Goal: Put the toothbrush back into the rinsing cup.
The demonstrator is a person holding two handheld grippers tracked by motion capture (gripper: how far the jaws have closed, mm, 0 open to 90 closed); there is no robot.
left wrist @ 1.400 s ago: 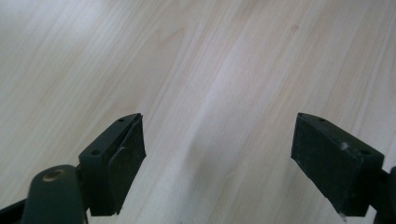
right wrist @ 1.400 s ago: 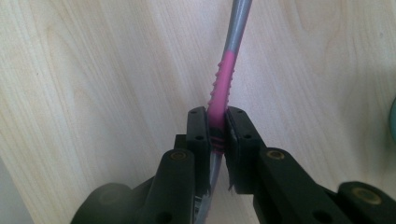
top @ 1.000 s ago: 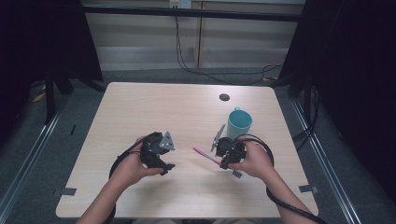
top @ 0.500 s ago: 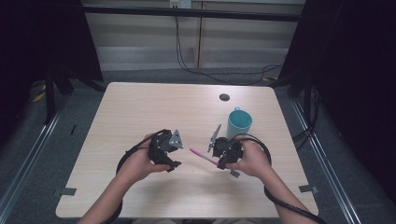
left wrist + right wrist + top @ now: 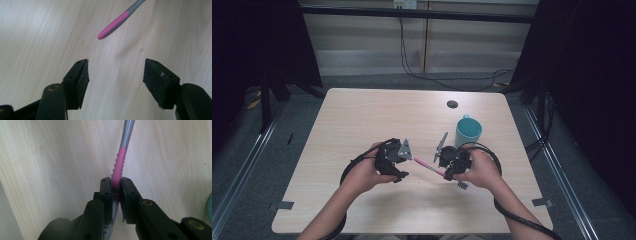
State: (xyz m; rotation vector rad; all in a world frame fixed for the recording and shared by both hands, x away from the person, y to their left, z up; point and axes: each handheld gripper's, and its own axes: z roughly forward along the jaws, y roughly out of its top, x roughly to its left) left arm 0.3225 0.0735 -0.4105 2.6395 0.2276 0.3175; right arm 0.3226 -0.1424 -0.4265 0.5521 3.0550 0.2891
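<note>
A pink and grey toothbrush (image 5: 428, 166) is held just above the wooden table (image 5: 362, 115), near its front middle. My right gripper (image 5: 447, 169) is shut on it near the bristle end. In the right gripper view the ridged pink grip (image 5: 118, 167) rises from between the closed jaws of my right gripper (image 5: 115, 186). My left gripper (image 5: 404, 165) is open, just left of the handle's free end. In the left gripper view the rounded pink tip of the toothbrush (image 5: 113, 26) hangs ahead of the spread jaws of my left gripper (image 5: 116, 72), outside them.
A teal mug (image 5: 468, 131) stands upright just behind the right hand. A small dark round spot (image 5: 452, 104) lies on the table farther back. Cables trail from both grippers toward the front edge. Bare wood extends to the left and back.
My left gripper has moved right, toward the toothbrush's handle end. The right gripper has kept hold of the toothbrush and barely shifted.
</note>
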